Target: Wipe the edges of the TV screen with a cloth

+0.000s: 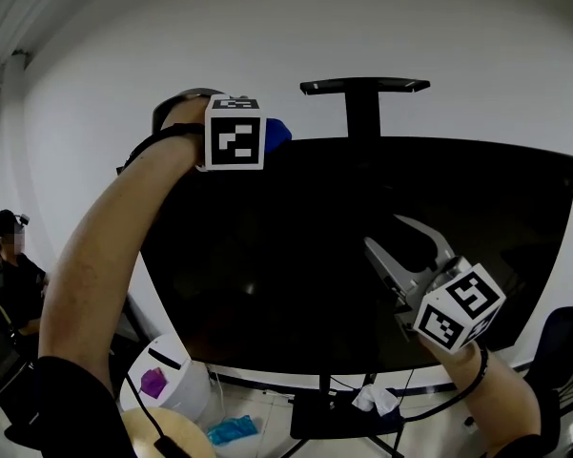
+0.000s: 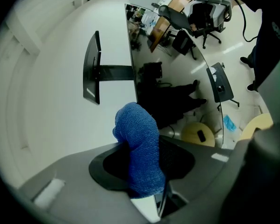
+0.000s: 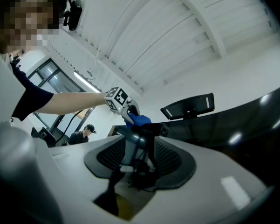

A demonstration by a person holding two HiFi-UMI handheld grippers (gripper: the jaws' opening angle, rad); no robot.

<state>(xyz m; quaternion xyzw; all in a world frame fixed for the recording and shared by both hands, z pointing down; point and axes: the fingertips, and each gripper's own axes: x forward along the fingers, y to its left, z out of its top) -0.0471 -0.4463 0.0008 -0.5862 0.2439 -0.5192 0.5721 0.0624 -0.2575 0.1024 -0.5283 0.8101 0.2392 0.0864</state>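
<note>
My left claw [image 2: 140,158] is pinching the blue cloth [image 1: 277,134] at the TV screen's [image 1: 305,256] top edge, near its left end. The edge's long run is stretching toward 3 o'clock. My right claw [image 1: 385,232] is hanging spread and empty at 5 o'clock, farther off.

A plain white wall [image 1: 95,74] rose behind the left claw [image 1: 269,138], under a ribbed white ceiling [image 3: 186,27]. Far below and to the left of that claw a person [image 1: 14,280] sat by the wall. Nearer, a white bin [image 1: 172,380] stood on the pale floor [image 1: 267,408]. Tall windows [image 3: 53,73] and a strip light [image 3: 86,81] showed beyond the claw.
</note>
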